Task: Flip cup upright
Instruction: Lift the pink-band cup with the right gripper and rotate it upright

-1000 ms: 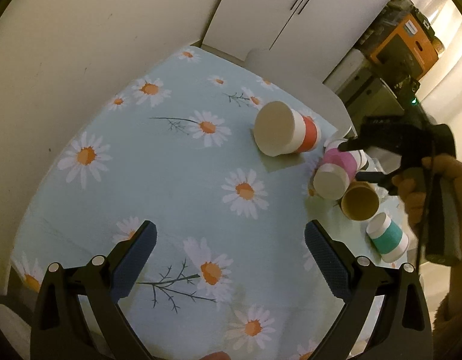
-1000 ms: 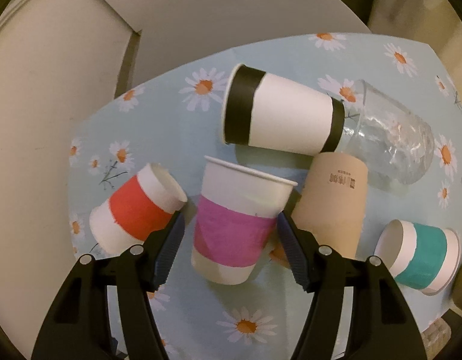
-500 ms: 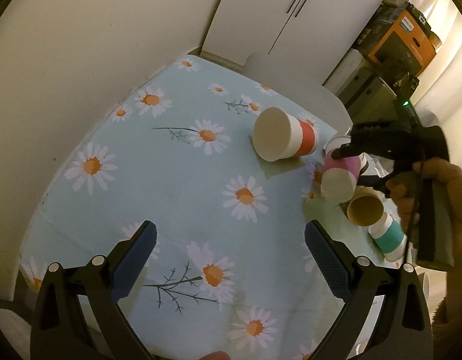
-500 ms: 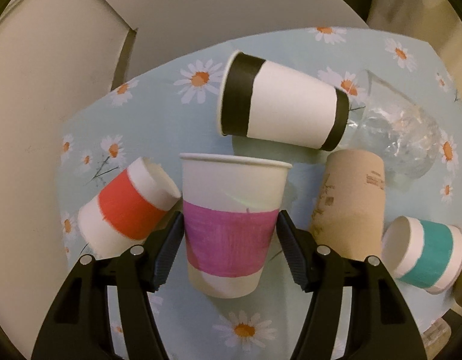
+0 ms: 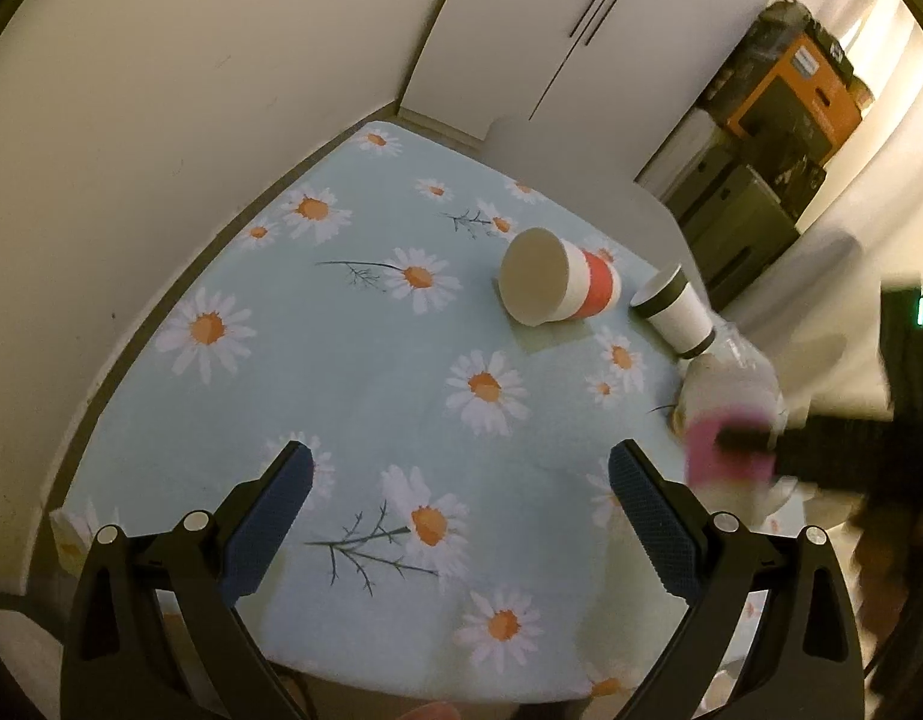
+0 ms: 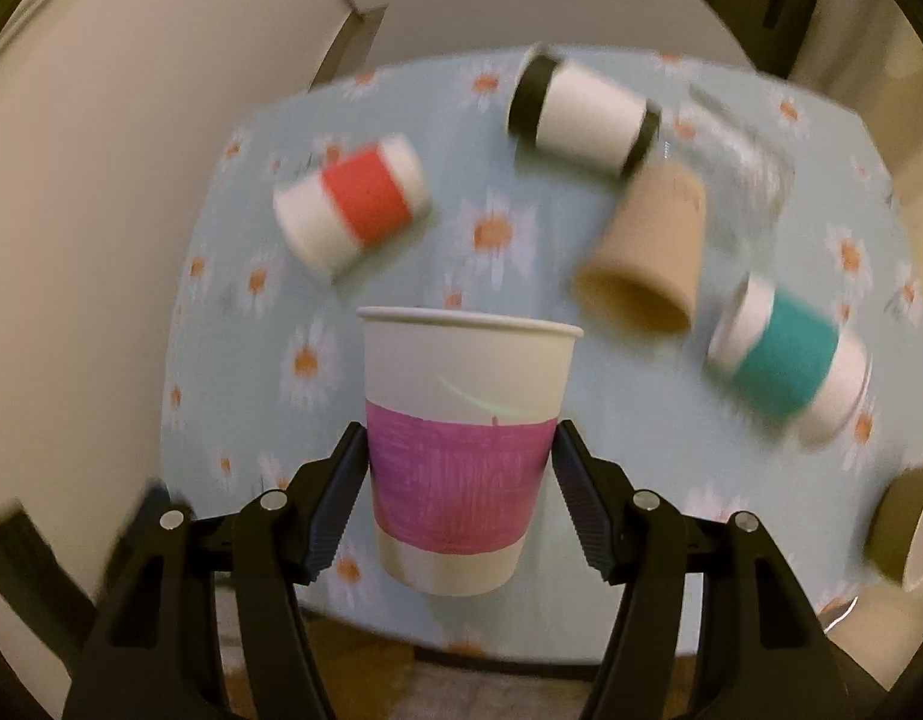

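My right gripper (image 6: 458,474) is shut on a white paper cup with a pink band (image 6: 461,450), held upright with its rim up, lifted above the table. In the left wrist view the same pink cup (image 5: 728,450) is a blur at the right, with the right gripper (image 5: 755,441) around it. My left gripper (image 5: 461,516) is open and empty above the near part of the daisy tablecloth (image 5: 353,372).
Cups lying on their sides: red-banded (image 6: 353,204) (image 5: 557,285), black-banded (image 6: 584,114) (image 5: 674,315), plain brown (image 6: 650,246), teal-banded (image 6: 788,360). A clear glass jar (image 6: 740,162) lies behind them. Walls stand left and behind; boxes (image 5: 785,96) stand far right.
My right gripper has lifted the pink cup off the table and pulled it back toward the near edge, turning it fully upright. The left gripper has risen a little and stays open.
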`<action>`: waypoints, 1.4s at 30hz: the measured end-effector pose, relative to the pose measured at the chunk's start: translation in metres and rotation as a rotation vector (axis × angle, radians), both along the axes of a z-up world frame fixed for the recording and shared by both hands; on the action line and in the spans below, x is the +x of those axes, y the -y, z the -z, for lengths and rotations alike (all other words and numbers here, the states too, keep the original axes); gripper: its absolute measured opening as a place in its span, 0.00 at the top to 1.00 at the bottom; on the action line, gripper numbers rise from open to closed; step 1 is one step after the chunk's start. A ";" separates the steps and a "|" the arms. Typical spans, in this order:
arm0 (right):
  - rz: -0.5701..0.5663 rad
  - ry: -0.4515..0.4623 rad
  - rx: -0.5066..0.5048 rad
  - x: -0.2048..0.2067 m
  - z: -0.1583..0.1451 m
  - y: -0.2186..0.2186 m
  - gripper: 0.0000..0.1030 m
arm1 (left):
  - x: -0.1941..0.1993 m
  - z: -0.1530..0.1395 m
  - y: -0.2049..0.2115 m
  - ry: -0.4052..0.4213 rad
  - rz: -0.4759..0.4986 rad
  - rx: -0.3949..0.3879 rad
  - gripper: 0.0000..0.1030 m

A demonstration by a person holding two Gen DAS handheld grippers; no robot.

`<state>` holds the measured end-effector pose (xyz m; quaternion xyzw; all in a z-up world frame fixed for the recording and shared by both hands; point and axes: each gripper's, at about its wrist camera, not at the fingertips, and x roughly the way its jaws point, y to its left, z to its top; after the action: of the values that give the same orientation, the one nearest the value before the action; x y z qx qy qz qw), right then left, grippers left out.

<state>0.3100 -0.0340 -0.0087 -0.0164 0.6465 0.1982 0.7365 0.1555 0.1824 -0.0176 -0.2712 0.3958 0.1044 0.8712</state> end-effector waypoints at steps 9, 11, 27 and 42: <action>0.005 -0.076 -0.030 -0.038 0.053 0.018 0.38 | -0.006 0.001 -0.002 0.000 -0.011 -0.020 0.06; -0.003 -0.065 -0.028 -0.039 0.054 0.017 0.38 | -0.005 0.003 -0.001 -0.007 -0.009 -0.026 0.06; 0.031 -0.067 0.037 -0.042 0.025 0.048 0.26 | 0.004 0.008 0.008 -0.037 0.011 0.004 0.06; 0.063 0.176 0.188 -0.100 -0.031 0.157 0.26 | 0.007 -0.002 0.089 -0.073 0.242 0.105 0.06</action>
<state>0.2101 -0.1908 0.0221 0.0560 0.5582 0.2326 0.7944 0.1627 0.0930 -0.0158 -0.1715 0.4512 0.0287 0.8753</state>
